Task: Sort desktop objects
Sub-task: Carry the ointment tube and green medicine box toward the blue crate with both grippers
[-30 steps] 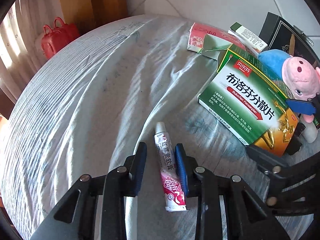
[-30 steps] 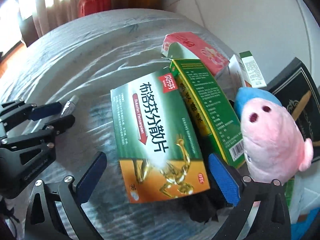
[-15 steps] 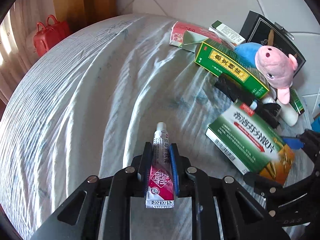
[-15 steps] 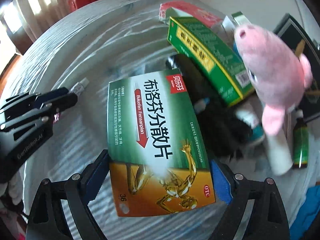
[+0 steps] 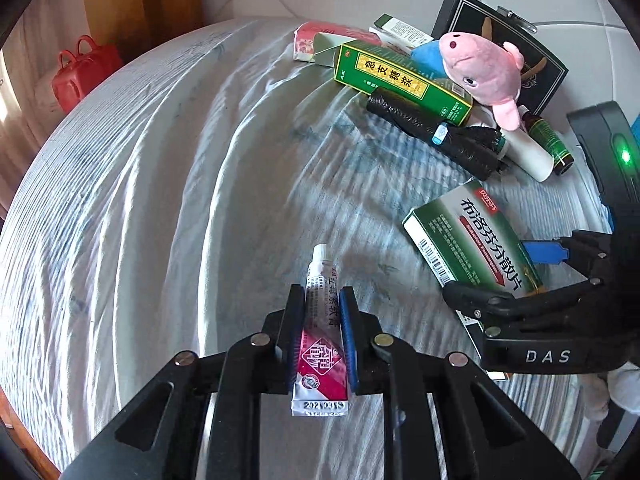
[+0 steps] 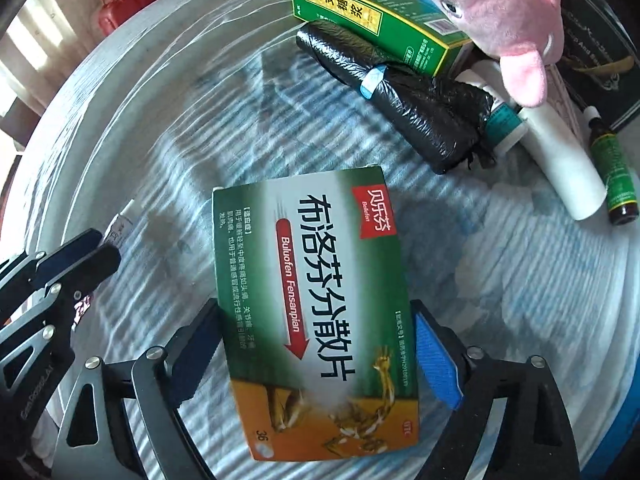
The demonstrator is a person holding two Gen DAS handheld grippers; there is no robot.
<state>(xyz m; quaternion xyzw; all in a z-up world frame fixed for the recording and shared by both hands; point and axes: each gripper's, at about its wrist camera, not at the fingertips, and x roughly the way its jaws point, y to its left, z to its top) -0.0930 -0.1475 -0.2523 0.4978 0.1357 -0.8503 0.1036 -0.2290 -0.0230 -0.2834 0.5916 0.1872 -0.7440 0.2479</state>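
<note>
1. Now the left gripper (image 5: 322,312) is clamped on the ointment tube (image 5: 321,332), its blue pads pressing both sides; the white cap points forward past the fingertips and the crimped tail sticks out behind.
2. To its right, the right gripper (image 6: 316,344) grasps the green ibuprofen box (image 6: 316,300) by its long edges, printed face up, over the striped cloth (image 5: 160,184).
3. Ahead of the right gripper lie a black bag roll (image 6: 404,100) and a second green box (image 6: 372,20), touching.
4. Right of those, a pink plush pig (image 6: 500,4) lies over a white bottle (image 6: 568,160), beside a small brown bottle (image 6: 614,176).
</note>
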